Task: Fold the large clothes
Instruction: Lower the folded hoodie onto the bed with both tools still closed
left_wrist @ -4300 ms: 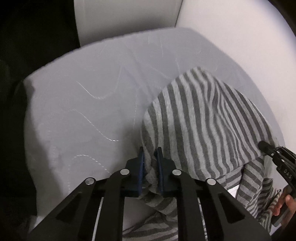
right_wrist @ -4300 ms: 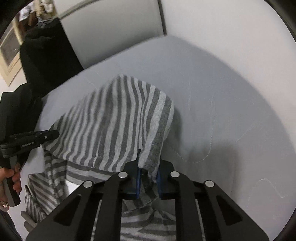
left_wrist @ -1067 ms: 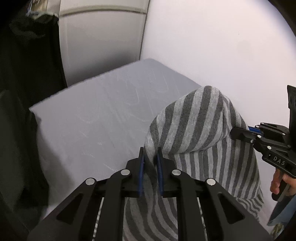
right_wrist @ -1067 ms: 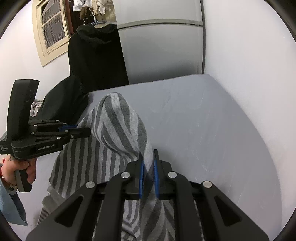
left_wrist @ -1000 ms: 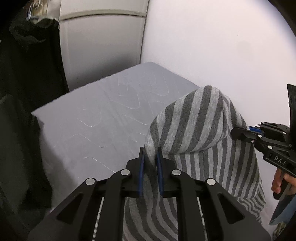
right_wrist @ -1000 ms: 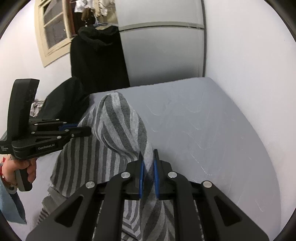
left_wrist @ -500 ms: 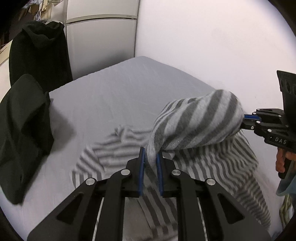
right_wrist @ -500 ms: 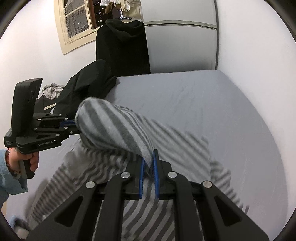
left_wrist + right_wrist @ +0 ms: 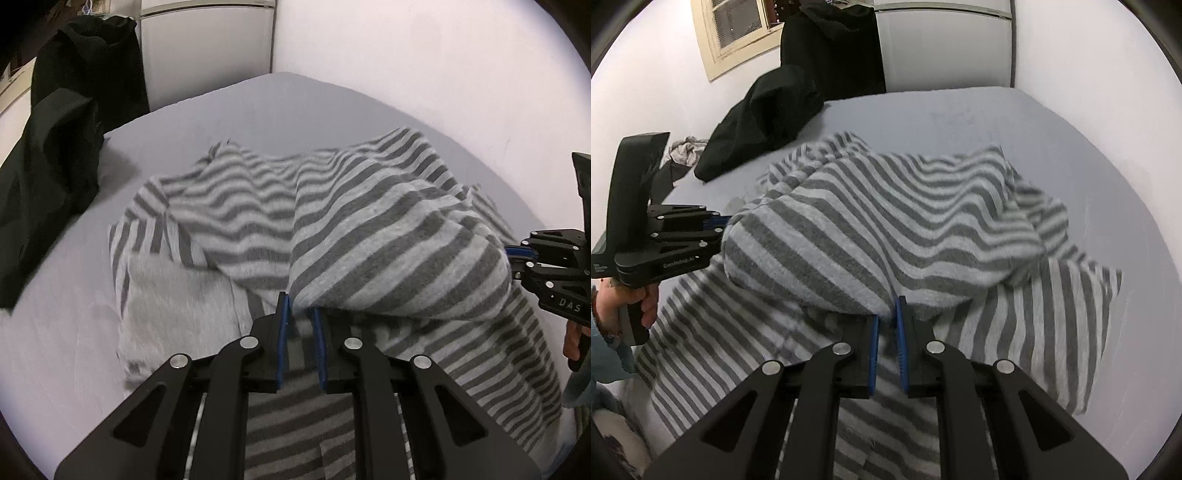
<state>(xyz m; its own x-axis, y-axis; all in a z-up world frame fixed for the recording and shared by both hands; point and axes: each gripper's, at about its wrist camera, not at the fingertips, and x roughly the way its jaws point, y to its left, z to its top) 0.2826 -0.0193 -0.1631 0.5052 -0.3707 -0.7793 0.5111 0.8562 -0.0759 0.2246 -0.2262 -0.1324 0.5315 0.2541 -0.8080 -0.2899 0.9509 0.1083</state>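
A large grey striped garment point(image 9: 369, 240) lies spread on the grey bed point(image 9: 258, 103), its upper layer doubled over the lower one. My left gripper point(image 9: 299, 306) pinches the near edge of that folded layer; its jaws are opening slightly, with the cloth still between the blue pads. In the right wrist view the left gripper point(image 9: 716, 225) sits at the garment's point(image 9: 886, 229) left end. My right gripper point(image 9: 886, 314) is shut on the same edge further along, and it shows at the right in the left wrist view point(image 9: 513, 254). The held fold hangs slightly above the layer beneath.
A black garment point(image 9: 55, 147) is heaped on the bed's far left corner, with another dark one hanging behind it point(image 9: 831, 40). A white wall runs along the bed's right side, and a white cabinet point(image 9: 207, 48) stands past the far end. A hand point(image 9: 646, 306) grips the left handle.
Both grippers have come down and back toward the near edge, drawing the held fold with them. The garment, earlier lifted in a hump, now lies spread across the bed.
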